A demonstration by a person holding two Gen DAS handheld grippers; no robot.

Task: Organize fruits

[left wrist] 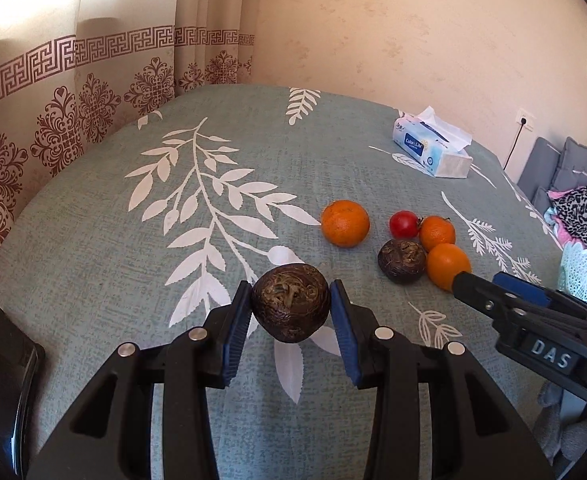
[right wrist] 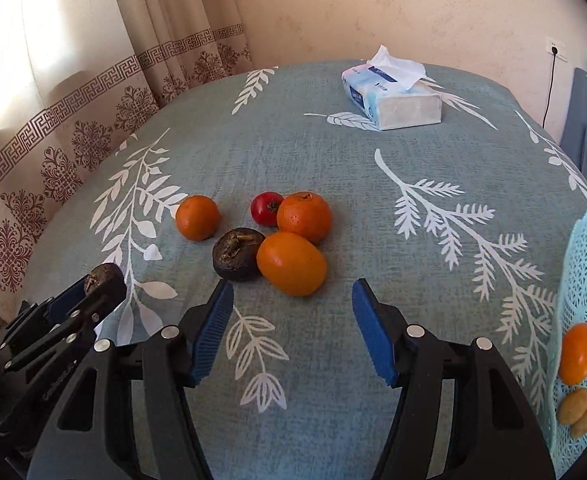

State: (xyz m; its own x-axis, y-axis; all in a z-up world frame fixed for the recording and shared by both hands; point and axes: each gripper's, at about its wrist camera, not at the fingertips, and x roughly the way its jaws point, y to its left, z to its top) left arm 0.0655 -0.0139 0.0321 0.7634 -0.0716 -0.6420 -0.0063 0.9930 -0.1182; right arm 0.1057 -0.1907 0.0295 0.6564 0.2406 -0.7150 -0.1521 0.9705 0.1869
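Our left gripper (left wrist: pixel 290 307) pinches a dark brown fruit (left wrist: pixel 290 307) between its blue pads, lifted above the worktop (left wrist: pixel 133 240). Our right gripper (right wrist: pixel 292 322) hangs spread with nothing between its pads, just short of the fruit cluster: a second dark fruit (right wrist: pixel 238 253), two oranges (right wrist: pixel 292 263) touching it and each other, and a red fruit (right wrist: pixel 266 208) behind them. A third orange (right wrist: pixel 197 217) sits apart, to the left. We see wide bare cloth left of the cluster and between it and the tissue pack (right wrist: pixel 391 98) near the far edge. A curtain (left wrist: pixel 73 100) hangs close along the left edge. At the right edge stands a pale lace basket (right wrist: pixel 585 280) with fruit inside. The right gripper's body reads "DAS" in the left view; the pack's print is too small to read surely.
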